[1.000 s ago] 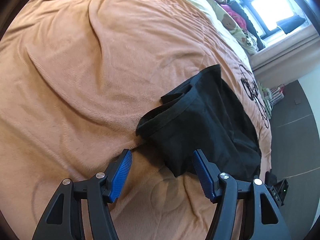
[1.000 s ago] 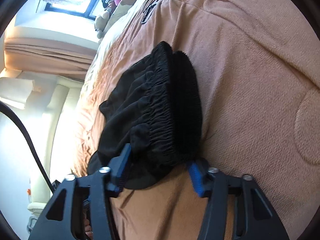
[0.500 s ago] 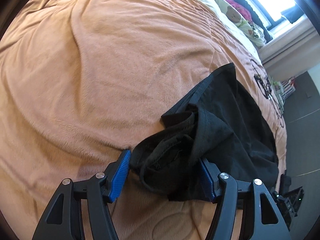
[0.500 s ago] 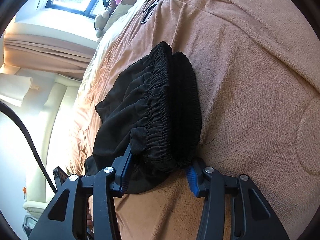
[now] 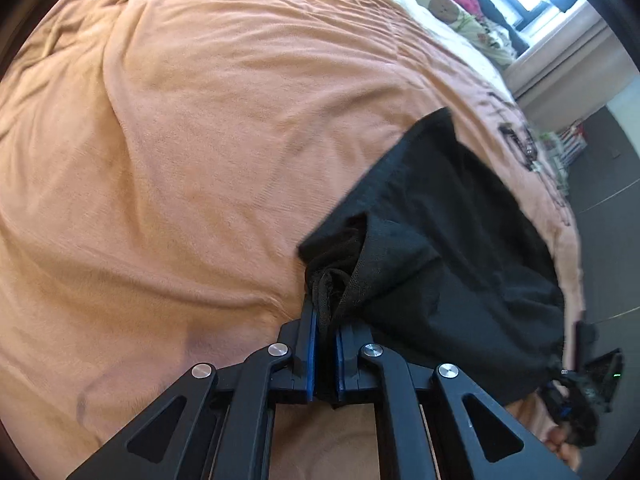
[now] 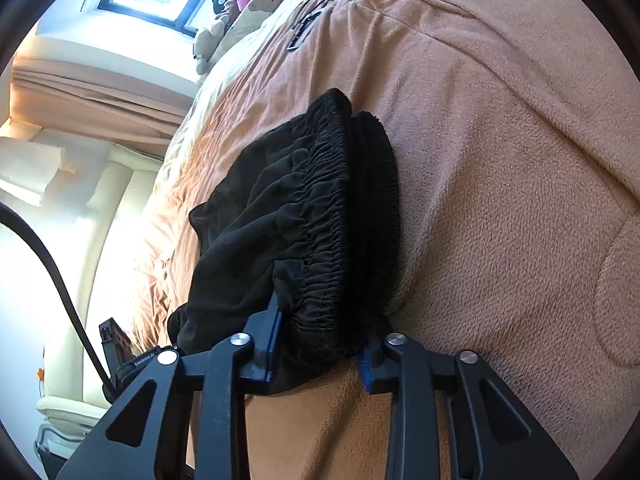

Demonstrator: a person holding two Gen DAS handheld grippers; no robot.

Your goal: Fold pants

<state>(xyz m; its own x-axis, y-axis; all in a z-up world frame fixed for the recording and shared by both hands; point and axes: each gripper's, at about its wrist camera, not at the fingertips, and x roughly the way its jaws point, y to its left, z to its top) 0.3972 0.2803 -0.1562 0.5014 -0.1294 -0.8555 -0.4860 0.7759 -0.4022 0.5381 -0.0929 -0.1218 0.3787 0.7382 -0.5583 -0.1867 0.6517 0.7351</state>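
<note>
An orange-tan blanket covers the bed. On it lie the black pants, their long axis running from the hem end at the left gripper to the gathered elastic waistband. The left gripper is pinched on bunched hem fabric. The right gripper straddles the waistband corner, fingers apart; whether they press it is unclear.

The black pants are viewed close-up from opposite ends, seemingly; a window fills each upper corner.
</note>
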